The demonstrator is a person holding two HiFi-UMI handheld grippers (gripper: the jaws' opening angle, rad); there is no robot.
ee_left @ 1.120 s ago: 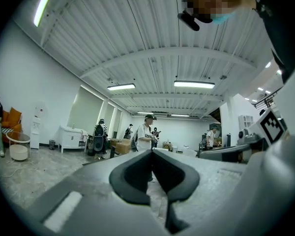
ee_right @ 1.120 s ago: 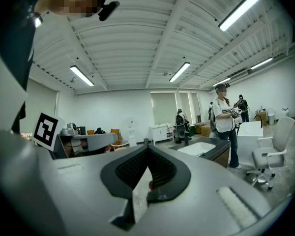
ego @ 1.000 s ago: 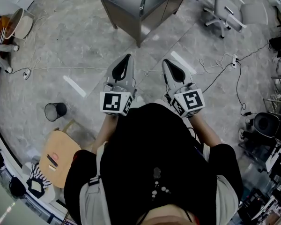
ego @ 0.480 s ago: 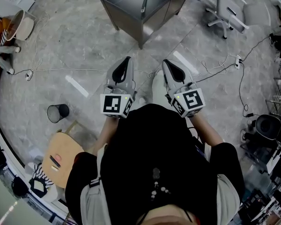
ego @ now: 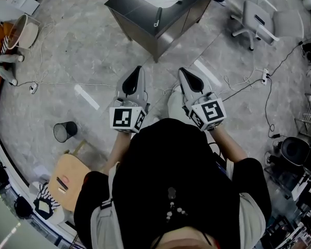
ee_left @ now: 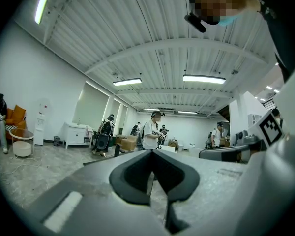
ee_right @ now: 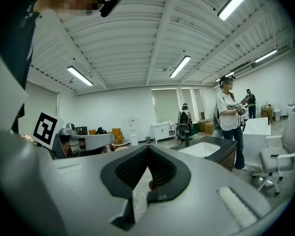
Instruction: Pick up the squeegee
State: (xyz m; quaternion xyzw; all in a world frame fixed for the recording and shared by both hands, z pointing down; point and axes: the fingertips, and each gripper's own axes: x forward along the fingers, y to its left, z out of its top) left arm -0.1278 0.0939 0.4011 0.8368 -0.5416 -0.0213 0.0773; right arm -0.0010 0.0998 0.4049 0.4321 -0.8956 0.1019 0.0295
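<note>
A grey sink cabinet [ego: 145,14] with a white basin stands ahead on the floor. On its counter, beside the basin, lies a slim dark-handled tool [ego: 158,16] that looks like the squeegee; it is too small to make out in detail. My left gripper [ego: 139,69] and right gripper [ego: 181,70] are held side by side in front of my body, pointing level toward the cabinet and well short of it. Both are shut with nothing in them. The left gripper view shows its jaws [ee_left: 151,151] meeting at the tips. In the right gripper view the jaws [ee_right: 148,146] meet too, with the cabinet [ee_right: 221,154] beyond.
A black waste bin [ego: 65,131] and a wooden stool [ego: 67,178] stand at my left. An office chair [ego: 259,19] is at the back right. Cables [ego: 238,84] trail over the floor. Several people [ee_right: 231,117] stand farther off in the room.
The cabinet has slid lower in the head view and looks nearer, as I have walked toward it. Both grippers stay shut, side by side.
</note>
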